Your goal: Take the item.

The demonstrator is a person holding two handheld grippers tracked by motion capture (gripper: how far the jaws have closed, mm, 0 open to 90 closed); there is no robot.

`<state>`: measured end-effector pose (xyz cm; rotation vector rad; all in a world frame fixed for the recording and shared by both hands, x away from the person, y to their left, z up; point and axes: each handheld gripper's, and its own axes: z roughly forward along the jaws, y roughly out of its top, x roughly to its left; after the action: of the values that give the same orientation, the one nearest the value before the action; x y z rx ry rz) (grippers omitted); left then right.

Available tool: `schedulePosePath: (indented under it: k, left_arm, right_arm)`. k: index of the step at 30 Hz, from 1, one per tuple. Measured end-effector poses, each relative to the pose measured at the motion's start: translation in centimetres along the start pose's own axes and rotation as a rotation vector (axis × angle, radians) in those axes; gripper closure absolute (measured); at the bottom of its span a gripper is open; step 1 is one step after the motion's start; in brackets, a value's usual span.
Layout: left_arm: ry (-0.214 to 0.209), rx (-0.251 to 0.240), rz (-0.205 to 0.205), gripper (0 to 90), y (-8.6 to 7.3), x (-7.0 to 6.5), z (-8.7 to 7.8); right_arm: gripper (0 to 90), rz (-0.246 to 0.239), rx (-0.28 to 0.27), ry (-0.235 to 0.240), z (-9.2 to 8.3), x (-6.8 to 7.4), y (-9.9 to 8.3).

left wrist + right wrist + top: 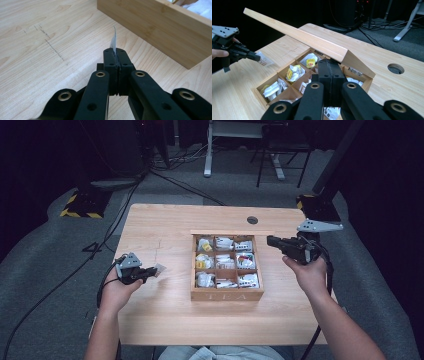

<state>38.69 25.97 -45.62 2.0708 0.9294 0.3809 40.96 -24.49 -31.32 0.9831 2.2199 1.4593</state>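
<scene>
Holding a tea sachet [114, 42] edge-on in my left tongs [115, 53], which are clamped on it, I can't read its print. It juts toward the tea box [160, 32], above the desk [37, 50] left of it. My right tongs [329, 65] are shut, empty, and hide part of the compartments beneath the raised lid [297, 35].

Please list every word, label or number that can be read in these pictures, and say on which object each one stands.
"TEA": faint letters on the front wall of the wooden box, in the high view.
Tea bags in the compartments: yellow and red printed labels, too small and blurred to read.
Packet in the left tongs: dark print, unreadable.
</scene>
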Motion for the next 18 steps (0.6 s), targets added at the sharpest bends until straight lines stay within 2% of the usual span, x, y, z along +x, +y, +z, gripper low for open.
schedulePosePath:
  k: [2,6,9,18]
  left_arm:
    - [-0.002,0.002,-0.011,88.6,-0.16,0.00,0.20]
    - [-0.001,0.028,-0.006,88.6,-0.32,0.06,0.49]
    - [-0.006,0.030,-0.007,88.6,-0.40,0.03,0.74]
    - [-0.026,0.053,0.016,87.0,-0.26,-0.26,0.98]
  right_arm:
    - [89.9,0.000,0.000,-0.001,0.00,0.01,0.00]
    - [89.9,-0.001,0.003,0.000,0.01,-0.03,0.00]
    - [89.9,0.001,0.001,0.001,0.01,-0.03,-0.02]
    - [89.9,-0.001,0.001,0.001,0.00,-0.01,-0.06]
